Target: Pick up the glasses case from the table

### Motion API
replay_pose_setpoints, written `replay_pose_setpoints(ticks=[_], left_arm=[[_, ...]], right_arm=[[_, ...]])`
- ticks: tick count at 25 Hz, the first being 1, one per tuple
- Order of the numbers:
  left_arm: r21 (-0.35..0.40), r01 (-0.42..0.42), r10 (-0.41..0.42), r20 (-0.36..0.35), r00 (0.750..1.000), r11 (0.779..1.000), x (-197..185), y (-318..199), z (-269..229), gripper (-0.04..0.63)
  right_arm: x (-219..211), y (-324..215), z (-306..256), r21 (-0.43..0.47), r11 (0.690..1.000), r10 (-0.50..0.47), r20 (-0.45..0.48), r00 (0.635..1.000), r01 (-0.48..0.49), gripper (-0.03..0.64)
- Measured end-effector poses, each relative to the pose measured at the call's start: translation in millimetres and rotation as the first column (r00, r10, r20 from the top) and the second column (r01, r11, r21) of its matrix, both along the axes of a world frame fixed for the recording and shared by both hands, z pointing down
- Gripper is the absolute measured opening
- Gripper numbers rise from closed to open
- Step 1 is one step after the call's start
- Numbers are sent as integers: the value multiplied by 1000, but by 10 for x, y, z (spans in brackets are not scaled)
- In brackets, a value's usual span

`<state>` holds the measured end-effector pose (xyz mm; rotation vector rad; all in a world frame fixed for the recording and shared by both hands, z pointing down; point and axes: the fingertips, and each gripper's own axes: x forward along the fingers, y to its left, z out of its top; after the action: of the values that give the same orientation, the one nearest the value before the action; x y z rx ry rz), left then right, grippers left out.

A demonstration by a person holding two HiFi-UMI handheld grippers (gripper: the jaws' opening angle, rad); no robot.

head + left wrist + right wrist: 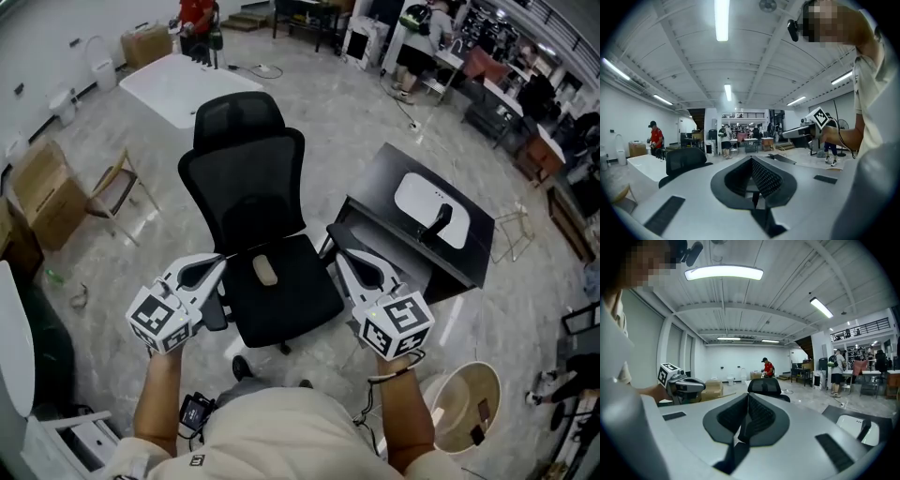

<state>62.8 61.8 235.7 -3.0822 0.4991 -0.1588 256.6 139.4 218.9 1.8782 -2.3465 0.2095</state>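
Observation:
A black table [375, 178] stands to the right of a black office chair [248, 178]. On the table lies a white rounded item [417, 192] with a black piece [439, 223] across it; the right gripper view shows the white item [848, 423] at the lower right. A small beige oval object [265, 271] rests on the chair seat. Which of them is the glasses case I cannot tell. My left gripper [219, 263] hovers over the seat's left edge, shut and empty. My right gripper [339, 255] hangs between seat and table, shut and empty.
A white table [183, 84] stands behind the chair, with cardboard boxes [42, 192] and a wooden chair [112, 187] at the left. A round bin [464, 403] sits on the floor at the lower right. People stand at benches far back.

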Motion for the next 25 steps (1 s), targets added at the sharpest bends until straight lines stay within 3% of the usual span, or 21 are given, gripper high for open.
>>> replay_pose_setpoints(ticks=[13, 25], left_arm=[[-57, -128, 127, -23, 992, 990, -287, -751, 217, 14], [-79, -140, 134, -84, 987, 987, -827, -1131, 248, 14]], right_arm=[[-323, -459, 131, -55, 985, 160, -23, 987, -161, 25], [-829, -976, 89, -85, 983, 156, -90, 984, -163, 25]])
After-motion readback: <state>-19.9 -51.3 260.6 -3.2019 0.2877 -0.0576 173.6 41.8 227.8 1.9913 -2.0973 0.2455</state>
